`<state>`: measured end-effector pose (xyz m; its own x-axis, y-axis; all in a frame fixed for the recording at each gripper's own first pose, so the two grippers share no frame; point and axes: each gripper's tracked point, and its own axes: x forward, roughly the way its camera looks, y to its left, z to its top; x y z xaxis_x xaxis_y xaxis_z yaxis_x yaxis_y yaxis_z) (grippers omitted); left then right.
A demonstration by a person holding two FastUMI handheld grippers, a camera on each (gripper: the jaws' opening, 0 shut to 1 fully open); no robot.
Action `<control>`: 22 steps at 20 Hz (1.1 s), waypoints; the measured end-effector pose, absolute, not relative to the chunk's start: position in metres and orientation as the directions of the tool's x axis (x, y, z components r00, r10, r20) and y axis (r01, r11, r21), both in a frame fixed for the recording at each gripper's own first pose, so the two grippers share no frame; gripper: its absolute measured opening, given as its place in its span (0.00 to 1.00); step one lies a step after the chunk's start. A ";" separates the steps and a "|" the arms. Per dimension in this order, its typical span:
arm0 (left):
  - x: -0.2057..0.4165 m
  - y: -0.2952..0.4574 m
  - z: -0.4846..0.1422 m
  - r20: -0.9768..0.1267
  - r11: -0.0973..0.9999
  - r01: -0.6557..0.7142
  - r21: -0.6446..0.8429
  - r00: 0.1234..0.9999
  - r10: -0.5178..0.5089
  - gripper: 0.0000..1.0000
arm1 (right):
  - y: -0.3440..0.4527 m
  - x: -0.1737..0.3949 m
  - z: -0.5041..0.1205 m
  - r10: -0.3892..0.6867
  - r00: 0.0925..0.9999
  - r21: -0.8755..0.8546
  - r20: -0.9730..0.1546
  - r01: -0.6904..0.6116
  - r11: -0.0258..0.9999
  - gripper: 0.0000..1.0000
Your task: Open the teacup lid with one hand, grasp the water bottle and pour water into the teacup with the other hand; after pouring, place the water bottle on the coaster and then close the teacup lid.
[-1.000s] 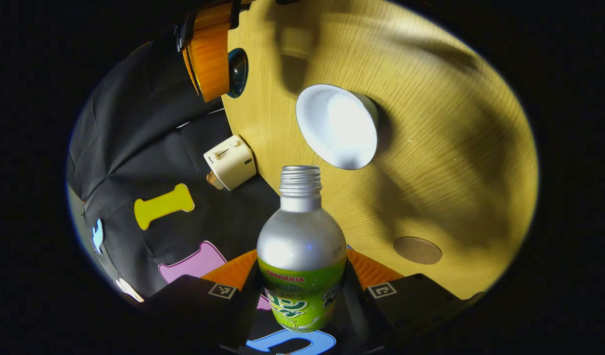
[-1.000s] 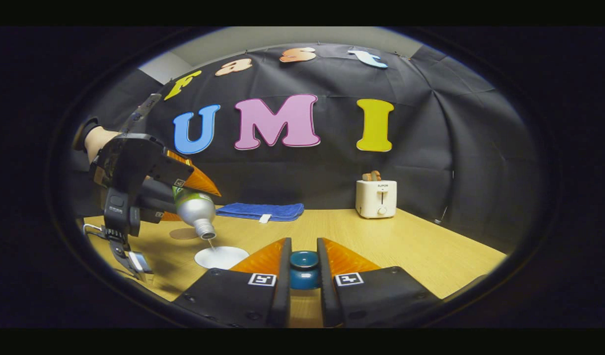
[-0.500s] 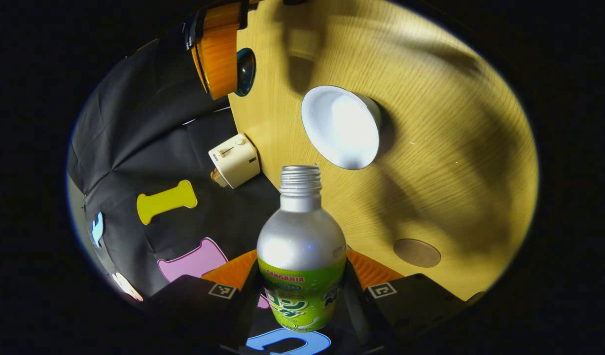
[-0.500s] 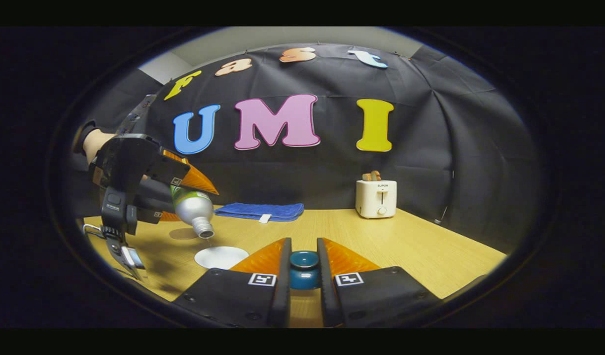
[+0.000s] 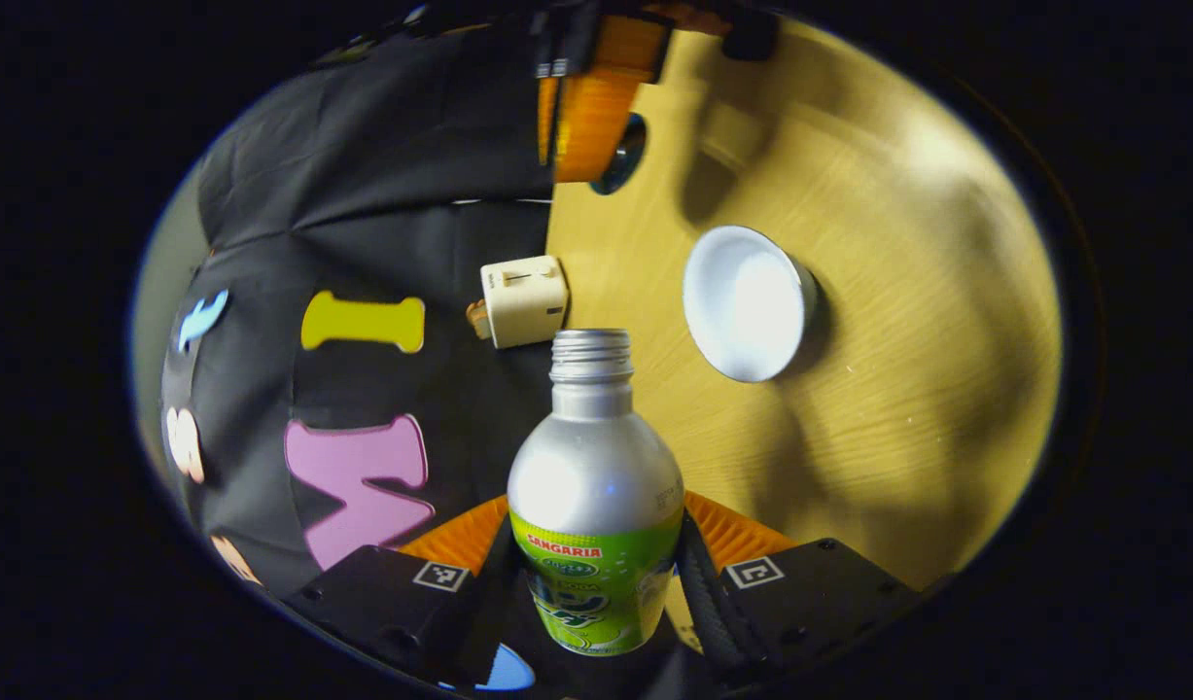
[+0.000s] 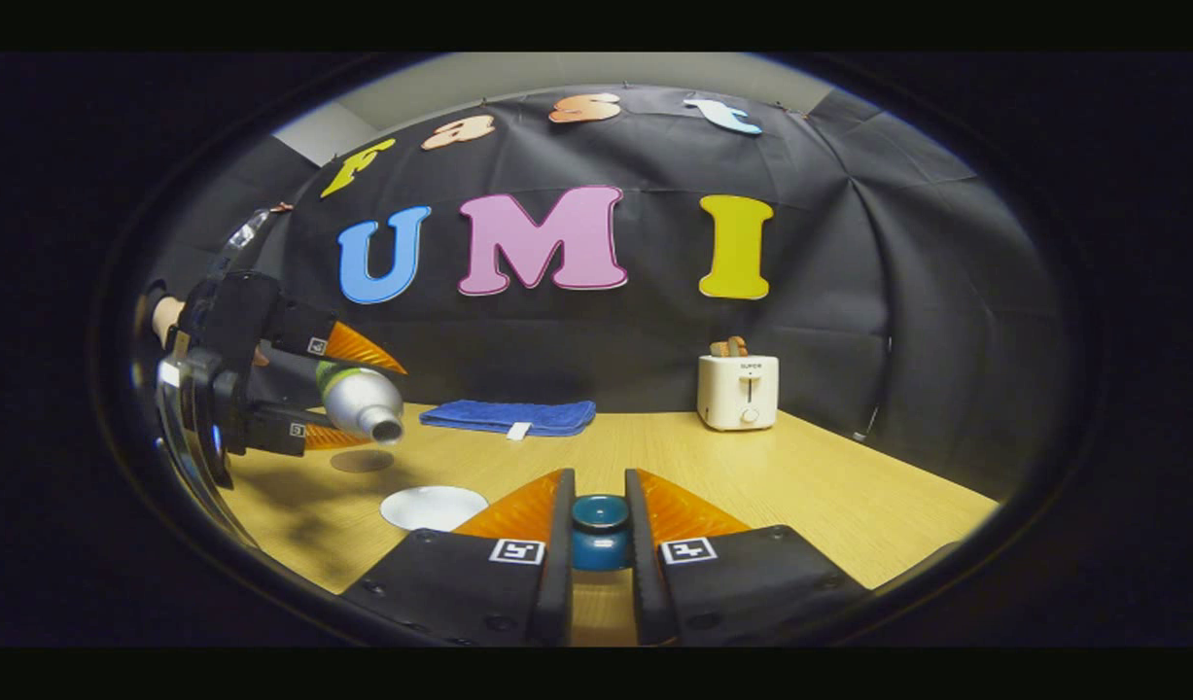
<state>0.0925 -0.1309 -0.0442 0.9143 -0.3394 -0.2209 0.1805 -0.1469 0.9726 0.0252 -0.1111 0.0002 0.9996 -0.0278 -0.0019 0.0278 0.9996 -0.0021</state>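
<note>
Between the left tongs (image 5: pixel 596 544), clenched: water bottle (image 5: pixel 594 506), matte silver metal, threaded neck uncapped, green label partly hidden. Right tongs (image 6: pixel 598 530) grasp glossy blue teacup lid (image 6: pixel 599 530). White round teacup (image 5: pixel 747 303) open on woodgrain counter (image 5: pixel 897 389).

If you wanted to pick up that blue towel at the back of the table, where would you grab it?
Probably the blue towel is best pinched at its front edge near the white tag, coming down from above. It lies folded flat on the table, so a claw from the side has little to bite; the layered edge gives both fingers cloth.
</note>
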 end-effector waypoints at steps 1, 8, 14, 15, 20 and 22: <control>0.091 -0.129 -0.043 -0.192 -0.025 0.196 0.980 0.918 -0.346 0.81 | -0.111 0.025 0.000 -0.028 1.000 -0.002 -0.002 0.028 1.000 0.29; 0.089 -0.085 -0.031 -0.055 0.615 0.248 0.749 0.948 -0.315 0.80 | -0.112 0.025 0.000 -0.035 0.999 -0.003 -0.003 0.035 0.999 0.34; 0.111 -0.020 -0.032 0.017 0.943 0.227 0.242 0.971 -0.238 0.80 | -0.119 0.025 0.000 -0.073 0.997 -0.004 0.000 0.073 0.997 0.29; 0.110 -0.014 -0.035 0.025 0.955 0.237 0.177 0.969 -0.245 0.80 | -0.120 0.025 0.000 -0.081 0.997 -0.004 0.000 0.081 0.997 0.29; 0.117 -0.002 -0.037 0.052 0.966 0.258 0.035 0.964 -0.259 0.80 | -0.129 0.024 0.000 -0.130 0.992 -0.006 0.003 0.130 0.992 0.29; 0.114 -0.001 -0.036 0.048 0.966 0.258 0.030 0.965 -0.260 0.80 | -0.128 0.023 0.001 -0.136 0.991 -0.006 0.003 0.136 0.991 0.29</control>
<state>0.1139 -0.0015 -0.0359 0.9645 -0.2597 0.0479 0.2584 0.9656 0.0305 0.0226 -0.1279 0.0011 0.9907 -0.1363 0.0035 0.1363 0.9907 -0.0063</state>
